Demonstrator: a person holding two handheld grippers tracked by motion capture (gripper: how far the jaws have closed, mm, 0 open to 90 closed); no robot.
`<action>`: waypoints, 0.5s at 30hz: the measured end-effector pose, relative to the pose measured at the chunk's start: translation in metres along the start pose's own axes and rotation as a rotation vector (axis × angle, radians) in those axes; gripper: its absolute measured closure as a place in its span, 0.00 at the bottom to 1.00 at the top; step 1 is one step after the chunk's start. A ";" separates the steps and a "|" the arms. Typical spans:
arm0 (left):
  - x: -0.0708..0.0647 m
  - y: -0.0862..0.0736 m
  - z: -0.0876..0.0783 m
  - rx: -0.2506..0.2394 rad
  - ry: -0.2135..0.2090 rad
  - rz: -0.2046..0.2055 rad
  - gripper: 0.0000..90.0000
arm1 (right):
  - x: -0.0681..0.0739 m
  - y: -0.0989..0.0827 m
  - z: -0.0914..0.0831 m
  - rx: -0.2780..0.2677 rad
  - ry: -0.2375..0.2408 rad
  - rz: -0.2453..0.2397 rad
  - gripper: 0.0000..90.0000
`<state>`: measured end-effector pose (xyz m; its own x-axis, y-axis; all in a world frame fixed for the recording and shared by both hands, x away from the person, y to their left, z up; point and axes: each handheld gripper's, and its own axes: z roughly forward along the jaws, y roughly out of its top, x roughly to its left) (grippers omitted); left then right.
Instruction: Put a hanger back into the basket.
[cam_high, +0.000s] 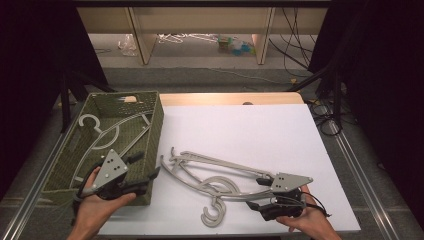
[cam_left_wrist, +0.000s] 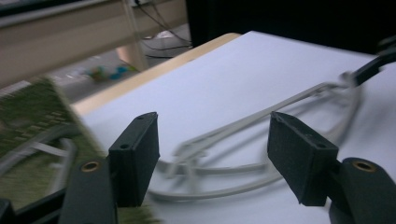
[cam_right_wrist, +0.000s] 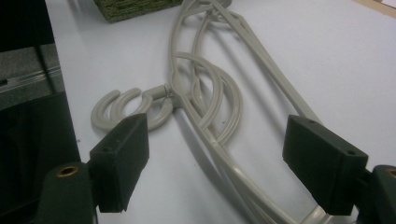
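Observation:
A loose pile of grey plastic hangers (cam_high: 215, 175) lies on the white table cover, hooks toward the front edge. Another grey hanger (cam_high: 107, 132) rests inside the green woven basket (cam_high: 155, 125) at the left. My left gripper (cam_high: 145, 166) hovers open over the basket's near right corner. In the left gripper view, that gripper (cam_left_wrist: 212, 140) has nothing between its pads, and the hangers (cam_left_wrist: 243, 123) lie farther off. My right gripper (cam_high: 259, 193) stands open around the right end of the pile. In the right gripper view, hanger arms (cam_right_wrist: 205, 79) run between the jaws of that gripper (cam_right_wrist: 217, 140), untouched.
The white cover (cam_high: 250, 125) spans the table, with a wooden strip (cam_high: 225, 98) at its far edge. Metal rails run along both sides. Beyond are wooden shelf legs (cam_high: 142, 45), floor clutter and cables (cam_high: 295, 45). Dark curtains stand left and right.

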<state>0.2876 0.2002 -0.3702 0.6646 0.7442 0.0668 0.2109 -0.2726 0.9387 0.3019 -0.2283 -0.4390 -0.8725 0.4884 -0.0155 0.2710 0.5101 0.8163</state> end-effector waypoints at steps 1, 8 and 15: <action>-0.005 -0.004 0.003 -0.012 -0.013 -0.022 0.38 | 0.000 0.000 0.000 -0.001 -0.003 0.005 0.26; -0.029 -0.034 0.026 0.030 -0.089 -0.014 0.34 | 0.000 0.000 0.000 -0.006 -0.006 0.011 0.26; -0.042 -0.048 0.033 0.034 -0.116 0.014 0.30 | 0.000 -0.001 0.001 0.002 -0.007 0.010 0.24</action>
<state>0.2733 0.1624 -0.4292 0.7459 0.6649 0.0382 0.2237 -0.3041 0.9260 0.3023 -0.2286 -0.4407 -0.8668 0.4985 -0.0113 0.2808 0.5068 0.8150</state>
